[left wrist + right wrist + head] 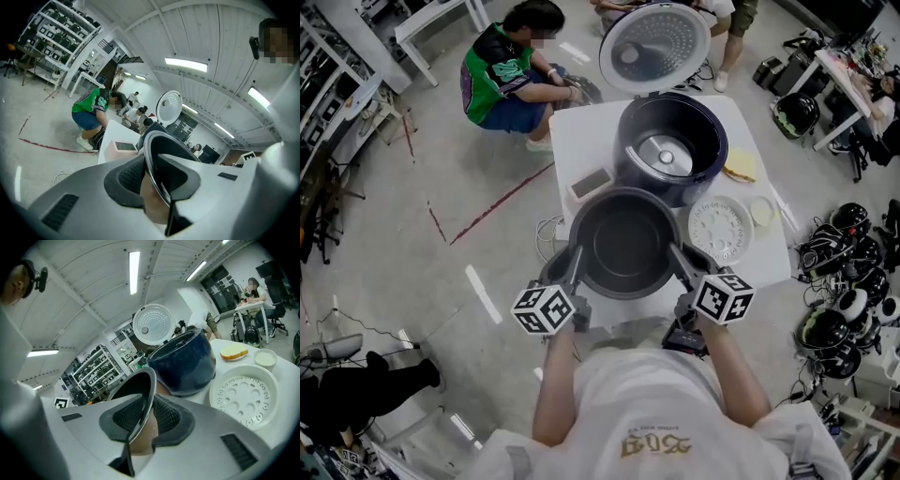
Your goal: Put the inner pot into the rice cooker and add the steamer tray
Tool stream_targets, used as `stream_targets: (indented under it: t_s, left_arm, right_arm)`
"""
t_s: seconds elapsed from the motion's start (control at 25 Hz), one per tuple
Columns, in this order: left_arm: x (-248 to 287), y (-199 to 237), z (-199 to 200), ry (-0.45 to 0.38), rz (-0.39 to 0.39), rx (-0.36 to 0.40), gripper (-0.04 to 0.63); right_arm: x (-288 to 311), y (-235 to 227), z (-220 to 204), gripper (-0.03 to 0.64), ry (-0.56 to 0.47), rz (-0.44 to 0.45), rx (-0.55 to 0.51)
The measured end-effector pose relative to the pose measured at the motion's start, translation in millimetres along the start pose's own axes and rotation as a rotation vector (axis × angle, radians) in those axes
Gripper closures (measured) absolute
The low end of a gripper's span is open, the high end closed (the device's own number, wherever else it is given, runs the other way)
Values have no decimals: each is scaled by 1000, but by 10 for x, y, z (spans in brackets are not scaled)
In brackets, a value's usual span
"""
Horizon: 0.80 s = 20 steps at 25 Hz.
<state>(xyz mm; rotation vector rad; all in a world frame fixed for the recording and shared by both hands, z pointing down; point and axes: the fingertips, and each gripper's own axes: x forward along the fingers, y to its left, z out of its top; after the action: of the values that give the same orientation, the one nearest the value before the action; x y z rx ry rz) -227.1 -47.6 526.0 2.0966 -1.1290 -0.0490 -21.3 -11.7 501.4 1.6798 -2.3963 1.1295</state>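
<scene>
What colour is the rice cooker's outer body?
Dark navy blue. The rice cooker shows it best in the right gripper view.

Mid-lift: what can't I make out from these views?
- Table under the pot: head view, the pot covers it.
- Pot below its rim: both gripper views, the jaws cover it.
- Cooker's near wall: head view, behind the pot.

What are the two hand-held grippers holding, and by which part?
The dark round metal inner pot, by its rim: the left hand-held gripper clamps the left side, the right hand-held gripper the right side.
</scene>
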Motion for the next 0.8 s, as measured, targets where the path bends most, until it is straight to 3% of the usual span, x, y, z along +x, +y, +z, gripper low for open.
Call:
stream_targets:
  t_s: [0.36,0.8]
  left_arm:
    - [-181,-12,335,-91,-18,-28,505]
    - [-463,-112,849,-200,-41,-5,508]
  right_arm:
    - [-6,350,204,538,-33,72,-13]
    - [-26,833,537,542,-87,172,-55]
